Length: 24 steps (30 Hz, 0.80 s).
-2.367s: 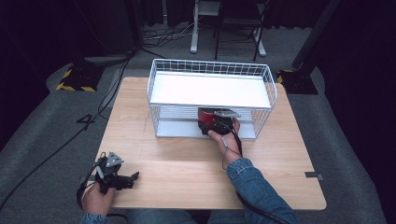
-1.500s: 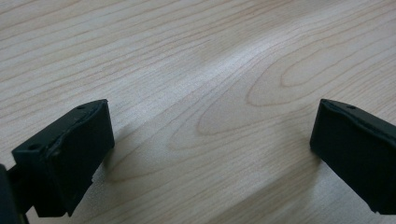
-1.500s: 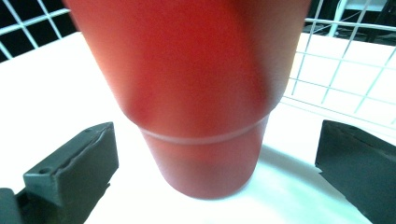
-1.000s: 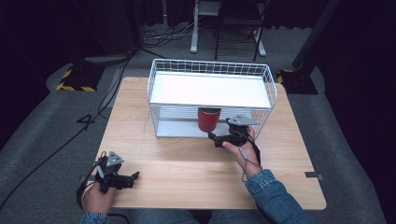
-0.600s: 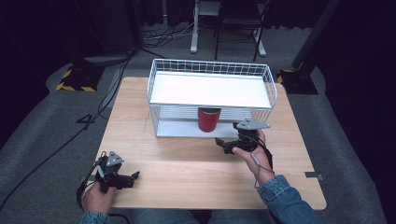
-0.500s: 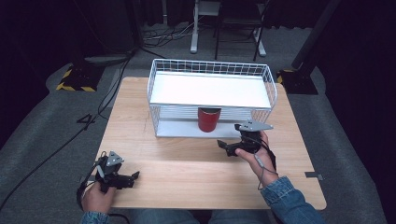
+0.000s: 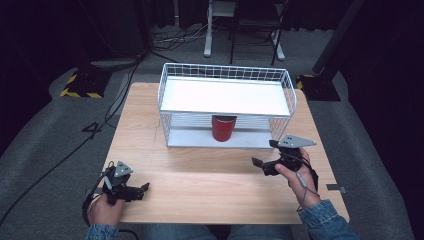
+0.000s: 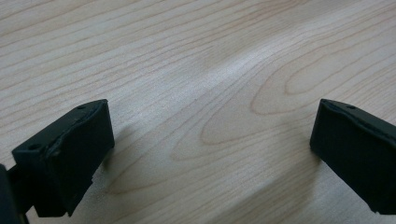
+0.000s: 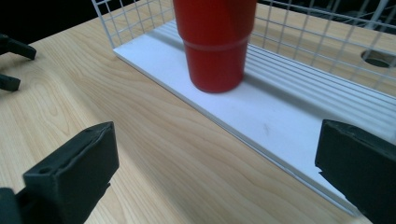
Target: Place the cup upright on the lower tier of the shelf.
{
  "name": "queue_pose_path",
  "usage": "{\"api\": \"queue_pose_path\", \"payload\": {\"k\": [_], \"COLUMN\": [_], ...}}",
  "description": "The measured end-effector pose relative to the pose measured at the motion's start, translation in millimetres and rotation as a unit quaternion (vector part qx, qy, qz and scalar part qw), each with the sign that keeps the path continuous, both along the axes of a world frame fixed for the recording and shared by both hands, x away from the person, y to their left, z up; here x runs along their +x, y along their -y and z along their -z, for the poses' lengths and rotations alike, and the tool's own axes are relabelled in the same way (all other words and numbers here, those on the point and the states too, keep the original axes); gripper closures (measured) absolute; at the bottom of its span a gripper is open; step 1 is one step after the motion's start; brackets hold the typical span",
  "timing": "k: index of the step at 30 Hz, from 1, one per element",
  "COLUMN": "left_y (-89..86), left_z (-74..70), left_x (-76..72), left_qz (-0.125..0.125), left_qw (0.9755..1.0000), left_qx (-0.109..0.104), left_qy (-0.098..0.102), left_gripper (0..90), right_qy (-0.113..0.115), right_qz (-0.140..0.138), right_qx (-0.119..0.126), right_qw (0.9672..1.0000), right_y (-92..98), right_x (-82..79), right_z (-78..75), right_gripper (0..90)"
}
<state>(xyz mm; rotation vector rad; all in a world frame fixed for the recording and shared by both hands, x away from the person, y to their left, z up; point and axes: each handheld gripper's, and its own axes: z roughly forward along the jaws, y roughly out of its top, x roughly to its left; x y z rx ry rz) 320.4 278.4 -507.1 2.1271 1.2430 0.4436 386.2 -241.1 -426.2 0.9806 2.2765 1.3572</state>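
Now the right gripper (image 7: 264,165), jaws wide and empty, has backed toward the frame's lower right, leaving the red cup (image 7: 223,128) upright on the wire rack's (image 7: 226,75) lower shelf at centre, apparently placed, while the left gripper (image 7: 131,190) rests gaping and empty at lower left.

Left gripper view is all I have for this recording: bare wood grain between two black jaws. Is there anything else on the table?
Observer: Yes. A white wire rack stands at the table's far side, with a red cup upright on its lower shelf.
Operator: Is the other gripper holding that cup?
Observer: No. The right gripper is on the near side of the rack, apart from the cup; the right gripper view shows its jaws wide open with nothing between them.
Operator: And where does my gripper sit?
Observer: The left gripper is low at the table's near left corner, far from the rack, jaws open.
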Motion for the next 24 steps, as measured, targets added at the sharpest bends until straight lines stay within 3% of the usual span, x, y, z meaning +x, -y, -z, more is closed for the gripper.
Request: {"api": "queue_pose_path", "payload": {"k": [8,24], "left_y": [-0.1,-0.8], "left_z": [0.0,-0.1], "left_x": [0.6,-0.5], "left_qz": [-0.001,0.0], "left_qw": [1.0,1.0], "left_qx": [0.0,0.003], "left_qy": [0.001,0.002], "left_gripper": [0.0,0.0], "right_qy": [-0.005,-0.033], "right_qz": [0.009,0.024], "right_qx": [0.002,-0.029], "right_qw": [0.9999,0.9988], "right_y": [30.6,71.8], "right_x": [-8.5,-22.8], "right_z": [0.8,10.1], "right_gripper": [1.3,3.8]}}
